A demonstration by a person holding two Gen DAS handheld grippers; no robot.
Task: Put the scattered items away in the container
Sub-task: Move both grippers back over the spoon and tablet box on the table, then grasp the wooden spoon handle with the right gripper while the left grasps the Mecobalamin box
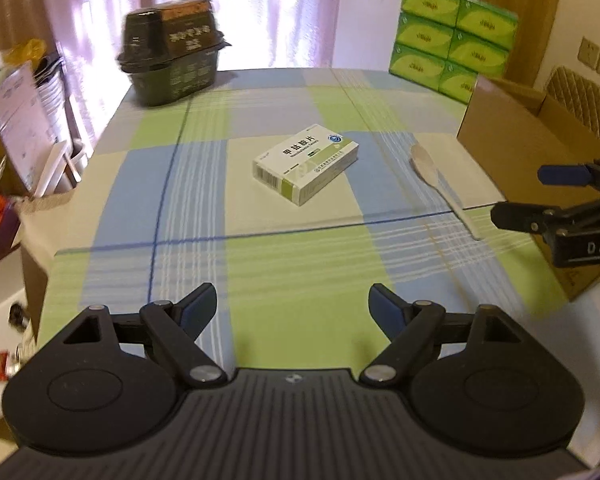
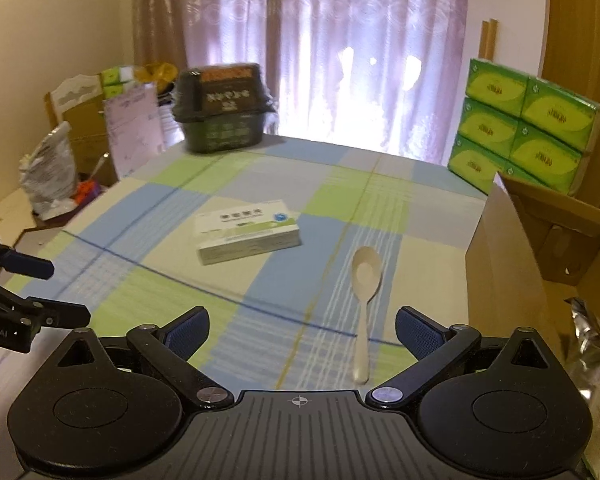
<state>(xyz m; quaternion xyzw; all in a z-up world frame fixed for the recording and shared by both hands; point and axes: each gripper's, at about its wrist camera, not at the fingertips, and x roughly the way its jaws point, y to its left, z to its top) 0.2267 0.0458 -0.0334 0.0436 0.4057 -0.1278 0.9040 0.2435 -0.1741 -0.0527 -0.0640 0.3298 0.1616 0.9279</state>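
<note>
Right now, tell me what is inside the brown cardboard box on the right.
The open brown cardboard box shows bare inner walls with a handle cut-out and crinkled silver foil packaging near its front. Its bottom is hidden behind the near wall, so other contents cannot be seen.

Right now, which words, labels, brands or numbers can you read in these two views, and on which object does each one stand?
"甲钴胺片": medicine box, large title; its smaller print and barcode digits are too small.
"DAS": body of the right gripper, cut off by the frame edge.
"obot.AI": body of the left gripper, first letters cut off.
Green tissue packs: oval logo blurred, unreadable.
Dark food container: light characters blurred, unreadable.
</note>
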